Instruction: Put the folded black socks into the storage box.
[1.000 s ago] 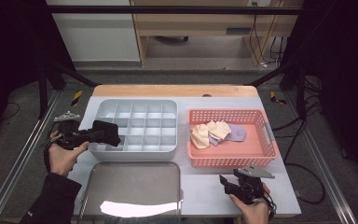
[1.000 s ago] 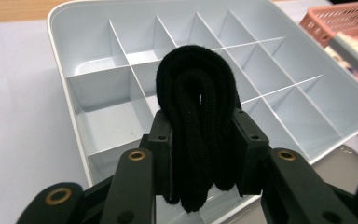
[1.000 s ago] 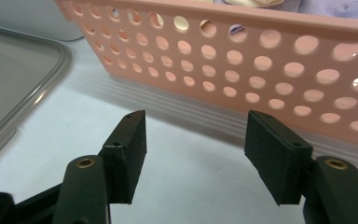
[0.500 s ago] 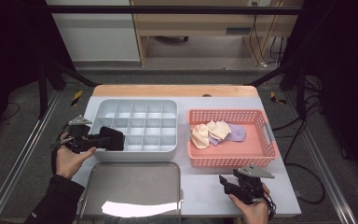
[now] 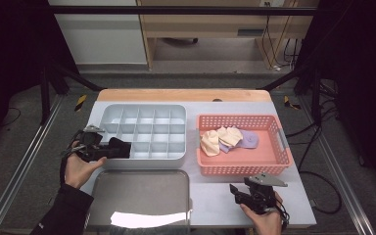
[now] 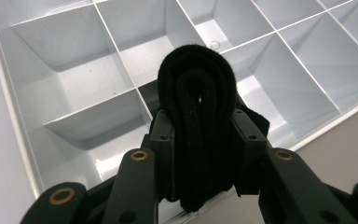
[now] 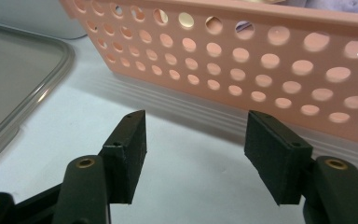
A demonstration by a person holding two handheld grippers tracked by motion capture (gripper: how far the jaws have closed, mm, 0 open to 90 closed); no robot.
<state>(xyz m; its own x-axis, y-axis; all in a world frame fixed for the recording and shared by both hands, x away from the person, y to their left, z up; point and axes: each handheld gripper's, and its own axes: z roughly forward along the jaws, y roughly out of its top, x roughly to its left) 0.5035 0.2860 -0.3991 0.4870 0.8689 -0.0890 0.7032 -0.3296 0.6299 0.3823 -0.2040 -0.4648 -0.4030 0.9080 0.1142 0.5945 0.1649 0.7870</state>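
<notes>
Left gripper (image 6: pixel 200 135) clamps a folded black fabric roll (image 6: pixel 198 88), possibly socks, above the grey compartmented plastic organiser tray (image 6: pixel 74 79); right gripper (image 7: pixel 196 140) jaws stand apart, empty.

Both grippers are black. The left gripper (image 5: pixel 108 148) has flat jaw arms with brass-ringed holes and small screws in its pads (image 6: pixel 247 154). The right gripper (image 5: pixel 236 190) carries a grey three-cornered plate and a trailing black cable. The left sleeve (image 5: pixel 63 213) is black.
</notes>
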